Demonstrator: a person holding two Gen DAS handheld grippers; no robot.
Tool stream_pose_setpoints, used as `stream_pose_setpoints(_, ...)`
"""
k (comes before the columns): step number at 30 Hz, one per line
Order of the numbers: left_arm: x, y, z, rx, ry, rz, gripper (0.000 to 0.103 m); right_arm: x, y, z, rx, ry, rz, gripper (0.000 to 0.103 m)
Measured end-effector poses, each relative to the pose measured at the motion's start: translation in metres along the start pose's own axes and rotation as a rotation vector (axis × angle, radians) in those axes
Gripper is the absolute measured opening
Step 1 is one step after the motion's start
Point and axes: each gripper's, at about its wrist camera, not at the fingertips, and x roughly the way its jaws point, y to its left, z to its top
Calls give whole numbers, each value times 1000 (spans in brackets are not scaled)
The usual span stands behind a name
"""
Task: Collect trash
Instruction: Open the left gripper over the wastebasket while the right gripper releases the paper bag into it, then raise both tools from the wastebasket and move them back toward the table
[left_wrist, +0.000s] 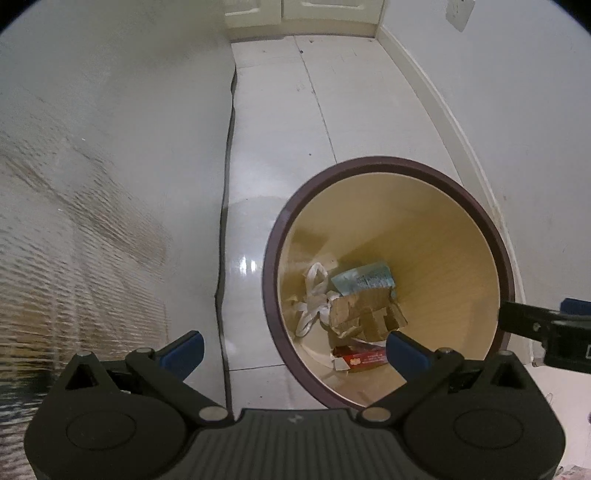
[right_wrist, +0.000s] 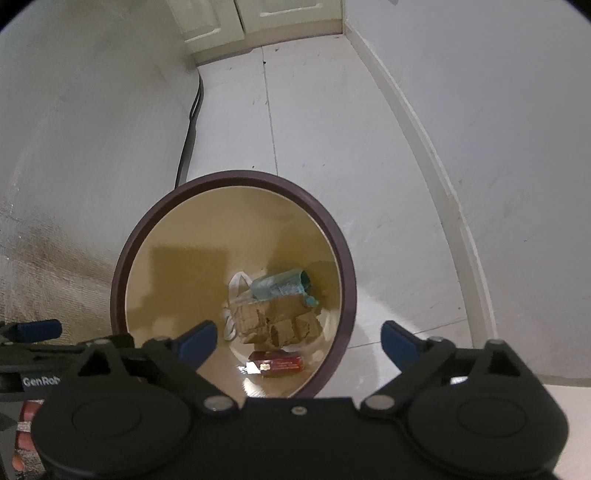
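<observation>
A round bin (left_wrist: 506, 258) (right_wrist: 341, 236) with a dark brown rim and cream inside stands on the white floor. At its bottom lie a torn cardboard piece (left_wrist: 365, 314) (right_wrist: 277, 321), a teal wrapper (left_wrist: 364, 278) (right_wrist: 280, 284), a white plastic bag (left_wrist: 314, 291) (right_wrist: 236, 284) and a small red box (left_wrist: 364, 360) (right_wrist: 280, 365). My left gripper (left_wrist: 293, 350) hangs open above the bin's left rim, nothing between its fingers. My right gripper (right_wrist: 297, 341) is open over the bin's mouth, empty. Its black arm shows at the right edge of the left wrist view.
A white wall or panel (left_wrist: 110, 147) (right_wrist: 74, 129) rises on the left with a dark gap along its base. A wall with a cream skirting board (left_wrist: 443, 118) (right_wrist: 424, 155) runs on the right. Cupboard doors (right_wrist: 258, 18) close the far end.
</observation>
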Motion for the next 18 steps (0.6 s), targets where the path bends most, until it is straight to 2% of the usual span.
stream_pose_setpoints(1,-2,1,0,-2,-4,7,103,-2,-1,0,1,-5,-2,103)
stream_pose_setpoints(4,-11,6,-1,-5,-18,23,103,-7,0,-2,-20,-17,-18,103)
stream_pose_setpoints(18,-46,15,-24,7,-42,3,103,-37,6,-14,-71,-45,-43,103)
